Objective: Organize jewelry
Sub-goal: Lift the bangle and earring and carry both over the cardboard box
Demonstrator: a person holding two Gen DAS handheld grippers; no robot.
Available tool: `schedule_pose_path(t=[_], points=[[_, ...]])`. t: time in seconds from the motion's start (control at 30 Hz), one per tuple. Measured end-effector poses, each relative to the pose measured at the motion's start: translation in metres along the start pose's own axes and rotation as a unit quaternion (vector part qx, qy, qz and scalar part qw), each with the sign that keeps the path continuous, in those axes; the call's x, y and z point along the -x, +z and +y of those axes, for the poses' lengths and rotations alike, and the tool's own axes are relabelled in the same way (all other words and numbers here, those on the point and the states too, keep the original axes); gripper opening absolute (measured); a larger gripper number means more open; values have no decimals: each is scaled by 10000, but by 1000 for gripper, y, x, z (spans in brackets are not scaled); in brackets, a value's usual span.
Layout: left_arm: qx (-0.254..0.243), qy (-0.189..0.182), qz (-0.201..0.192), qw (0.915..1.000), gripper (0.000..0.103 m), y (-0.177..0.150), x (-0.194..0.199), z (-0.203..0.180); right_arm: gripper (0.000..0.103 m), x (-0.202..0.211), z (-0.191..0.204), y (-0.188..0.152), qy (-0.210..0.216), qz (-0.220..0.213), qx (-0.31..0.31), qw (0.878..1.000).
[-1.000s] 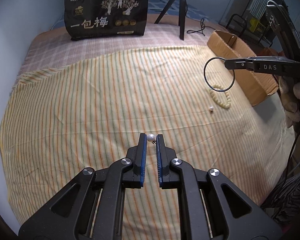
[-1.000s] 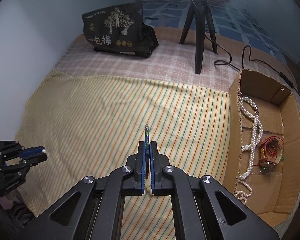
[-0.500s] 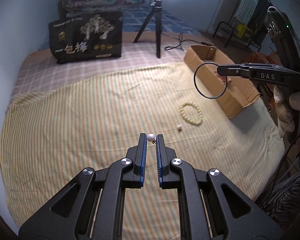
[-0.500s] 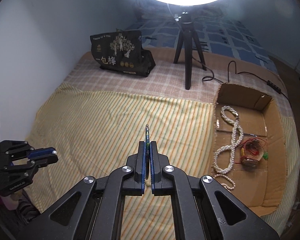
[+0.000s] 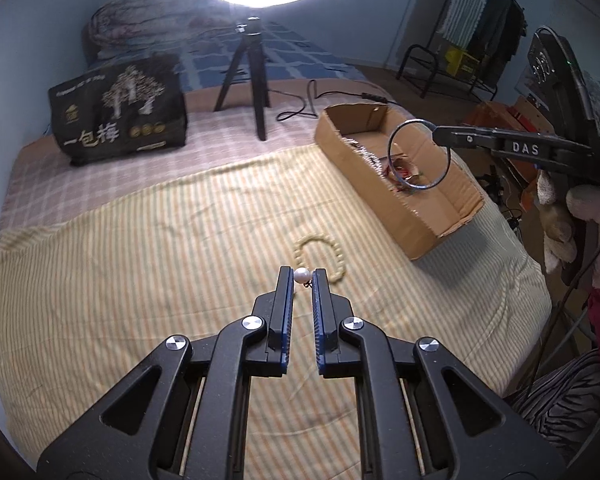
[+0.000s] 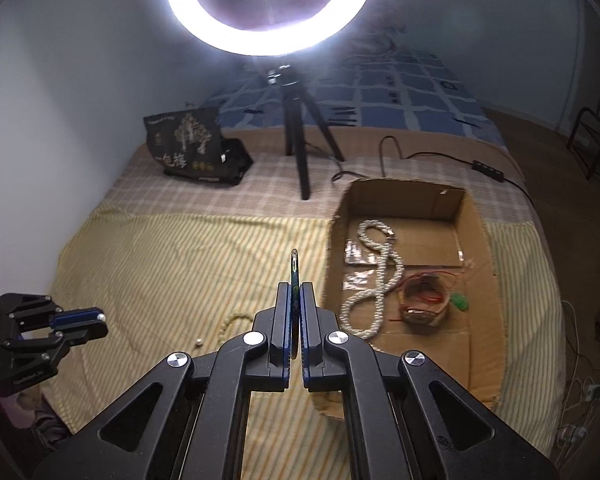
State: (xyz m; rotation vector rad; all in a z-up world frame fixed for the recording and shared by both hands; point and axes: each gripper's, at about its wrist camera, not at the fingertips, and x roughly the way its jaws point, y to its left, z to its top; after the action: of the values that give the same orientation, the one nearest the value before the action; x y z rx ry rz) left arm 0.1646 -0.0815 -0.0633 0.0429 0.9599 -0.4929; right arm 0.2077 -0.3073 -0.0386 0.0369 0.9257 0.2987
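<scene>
My left gripper (image 5: 302,275) is shut on a white pearl earring (image 5: 301,276), held above the striped cloth; it also shows in the right wrist view (image 6: 95,320). My right gripper (image 6: 295,286) is shut on a thin dark bangle (image 6: 294,270), seen edge-on; in the left wrist view the bangle (image 5: 392,140) hangs as a ring over the cardboard box (image 5: 364,184). The box (image 6: 476,240) holds a pearl necklace (image 6: 380,268) and a red-corded piece (image 6: 424,300). A pale bead bracelet (image 5: 336,252) and a loose pearl (image 6: 198,343) lie on the cloth.
A ring light on a black tripod (image 6: 300,152) stands at the back of the bed, its cable (image 6: 440,156) trailing right. A black printed bag (image 5: 119,120) stands at back left. The bed's right edge drops off beside the box.
Both grippers have risen and tilted up, so the ring light has come into view. My right gripper has carried the bangle from above the bracelet to over the box.
</scene>
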Motion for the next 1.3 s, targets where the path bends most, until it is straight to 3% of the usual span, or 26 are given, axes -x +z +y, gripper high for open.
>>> schedule_pose_path(t=[0.57,1.3], points=[[-289,-572,-122,9979,7,41,-44,-78,2,12,-67,2,-419,-212,-292,9985],[-469,-716,115,9963,7,55,-97,-123,2,-1,-119,-15,-654,29,-624,9959]])
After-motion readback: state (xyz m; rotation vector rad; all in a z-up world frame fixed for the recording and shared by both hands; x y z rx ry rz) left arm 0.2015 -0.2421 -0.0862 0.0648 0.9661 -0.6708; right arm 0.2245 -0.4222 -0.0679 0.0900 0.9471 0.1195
